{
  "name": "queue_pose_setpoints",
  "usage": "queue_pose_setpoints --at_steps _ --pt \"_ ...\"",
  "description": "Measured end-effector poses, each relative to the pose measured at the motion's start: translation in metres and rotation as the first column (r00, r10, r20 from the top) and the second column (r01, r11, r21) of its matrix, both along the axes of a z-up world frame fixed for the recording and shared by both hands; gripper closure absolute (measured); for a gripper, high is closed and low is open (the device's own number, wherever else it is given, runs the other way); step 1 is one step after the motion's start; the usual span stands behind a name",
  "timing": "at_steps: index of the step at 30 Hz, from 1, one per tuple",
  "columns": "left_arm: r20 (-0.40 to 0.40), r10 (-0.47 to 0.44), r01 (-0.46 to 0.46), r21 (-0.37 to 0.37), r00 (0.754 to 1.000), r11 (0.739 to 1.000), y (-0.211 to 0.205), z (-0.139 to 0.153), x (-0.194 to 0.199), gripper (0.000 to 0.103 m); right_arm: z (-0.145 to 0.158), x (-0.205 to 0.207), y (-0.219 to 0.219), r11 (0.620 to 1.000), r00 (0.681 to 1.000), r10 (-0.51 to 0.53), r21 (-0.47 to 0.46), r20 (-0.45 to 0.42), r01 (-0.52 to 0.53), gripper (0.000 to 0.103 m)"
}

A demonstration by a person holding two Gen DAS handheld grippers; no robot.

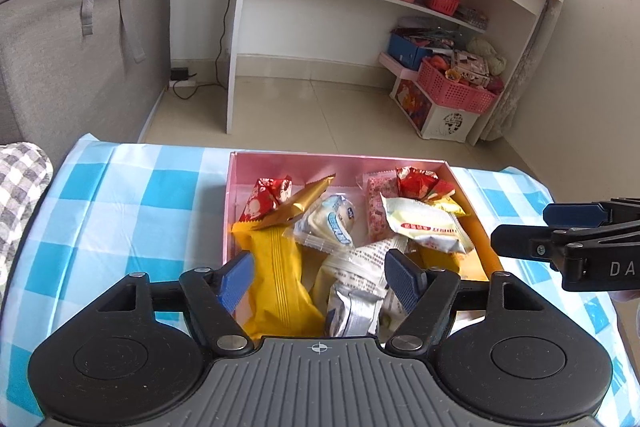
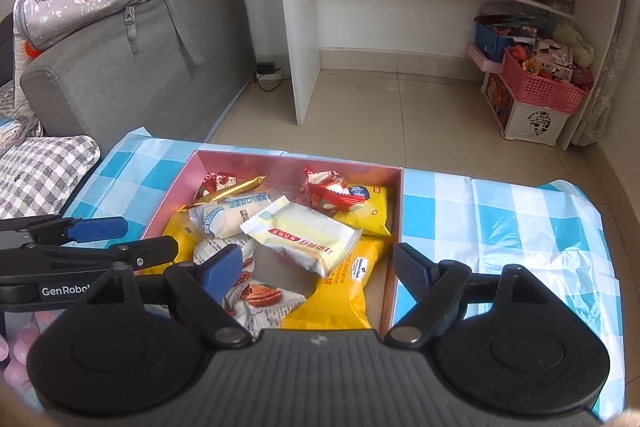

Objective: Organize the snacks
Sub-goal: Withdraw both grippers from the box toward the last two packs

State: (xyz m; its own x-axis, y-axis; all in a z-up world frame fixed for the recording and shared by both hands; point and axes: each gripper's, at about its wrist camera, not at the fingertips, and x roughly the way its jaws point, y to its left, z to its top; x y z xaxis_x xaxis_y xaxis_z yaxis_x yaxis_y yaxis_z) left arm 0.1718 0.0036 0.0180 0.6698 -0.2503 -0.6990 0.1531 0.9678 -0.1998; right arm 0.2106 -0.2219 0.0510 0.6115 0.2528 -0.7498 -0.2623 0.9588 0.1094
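Both my left claw and right claw hang spread and empty over the pink box at 12 o'clock on the counter, snacks heaped inside, seemingly gathered there for tidiness.

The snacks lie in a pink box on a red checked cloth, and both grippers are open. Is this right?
One thing is wrong: the cloth is blue and white checked, not red, as both wrist views show. The snacks do lie in the pink box, and the left gripper and right gripper are open.

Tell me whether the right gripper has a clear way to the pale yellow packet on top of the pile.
Probably yes: the right gripper is open and the pale yellow packet lies uncovered just ahead.
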Motion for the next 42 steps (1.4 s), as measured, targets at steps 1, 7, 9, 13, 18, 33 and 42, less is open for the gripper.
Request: queue_pose_setpoints --at_steps 1,7,9,13,18,33,42 --pt "-0.001 -0.003 0.003 0.004 1.0 1.0 0.0 0.001 -0.004 0.025 0.001 -0.003 0.0 1.0 1.0 0.0 -0.002 0.002 0.0 0.02" --pt "-0.004 -0.026 0.026 0.044 1.0 0.999 0.003 0.007 -0.03 0.017 0.003 -0.025 0.002 1.0 1.0 0.008 -0.013 0.012 -0.008 0.014" --pt "-0.006 -0.029 0.029 0.054 1.0 0.998 0.004 0.008 -0.038 0.015 0.003 -0.033 0.003 1.0 1.0 0.01 -0.016 0.016 -0.01 0.012" --pt "-0.016 -0.032 0.033 0.074 0.999 0.997 0.007 0.008 -0.053 0.011 0.002 -0.047 0.007 1.0 1.0 0.019 -0.018 0.018 -0.018 0.01" --pt "-0.022 -0.045 0.048 0.117 0.999 0.992 0.009 0.004 -0.071 0.01 -0.001 -0.061 0.012 0.999 0.999 0.028 -0.023 0.024 -0.028 0.007" --pt "-0.024 -0.075 0.078 0.167 0.997 0.983 0.026 -0.032 -0.093 0.007 -0.037 -0.086 0.017 0.999 0.998 0.051 -0.011 0.039 -0.051 0.006" --pt "-0.009 -0.116 0.116 0.205 0.993 0.972 0.029 -0.062 -0.085 0.008 -0.057 -0.095 0.035 0.973 0.979 0.191 -0.147 0.071 -0.179 0.006"
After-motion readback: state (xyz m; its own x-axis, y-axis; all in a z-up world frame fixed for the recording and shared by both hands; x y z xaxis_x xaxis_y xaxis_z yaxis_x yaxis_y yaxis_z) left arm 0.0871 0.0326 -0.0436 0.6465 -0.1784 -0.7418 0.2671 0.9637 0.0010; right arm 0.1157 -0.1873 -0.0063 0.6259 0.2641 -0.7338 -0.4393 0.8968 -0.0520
